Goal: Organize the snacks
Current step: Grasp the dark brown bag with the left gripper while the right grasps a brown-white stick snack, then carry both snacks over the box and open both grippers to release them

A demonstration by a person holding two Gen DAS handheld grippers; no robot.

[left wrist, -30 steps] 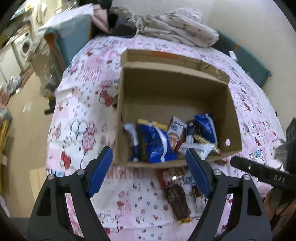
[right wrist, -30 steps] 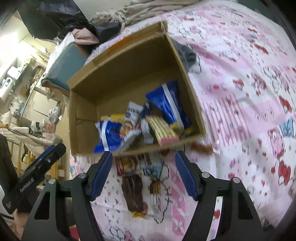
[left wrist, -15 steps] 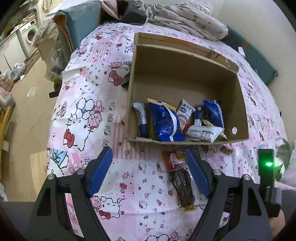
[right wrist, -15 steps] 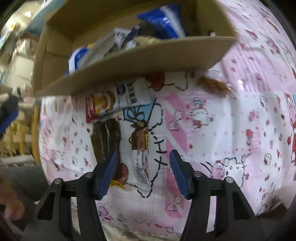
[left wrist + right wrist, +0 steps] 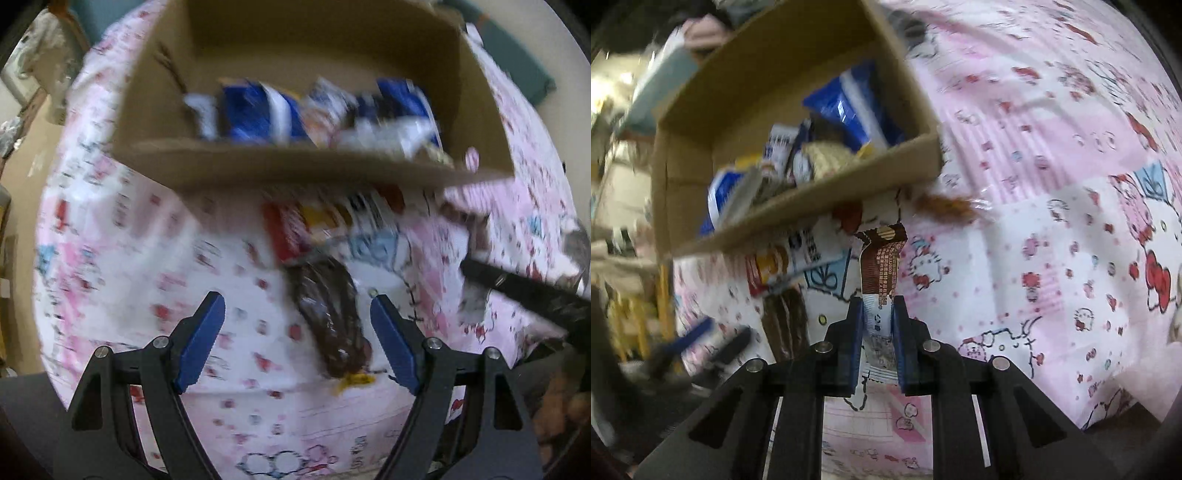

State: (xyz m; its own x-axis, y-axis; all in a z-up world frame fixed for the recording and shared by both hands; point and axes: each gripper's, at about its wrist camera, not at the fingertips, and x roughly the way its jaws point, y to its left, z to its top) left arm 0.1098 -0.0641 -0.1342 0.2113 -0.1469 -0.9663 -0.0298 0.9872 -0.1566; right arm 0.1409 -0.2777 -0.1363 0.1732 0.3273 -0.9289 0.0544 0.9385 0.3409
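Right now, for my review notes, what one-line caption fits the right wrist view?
Right claw shut on a brown snack bar lying on the pink sheet, in front of the cardboard box of snacks.

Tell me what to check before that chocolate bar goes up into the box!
1. Right gripper jaws closed on the brown snack bar: ok; they have just been closing on its lower end.
2. Bar held near the middle: not ok, it is pinched by one end.
3. Space in the cardboard box: ok, its far part is bare.
4. Left gripper out of the way: ok, open over the dark snack packet.
5. Bar lifted off the patterned cloth: cannot tell.
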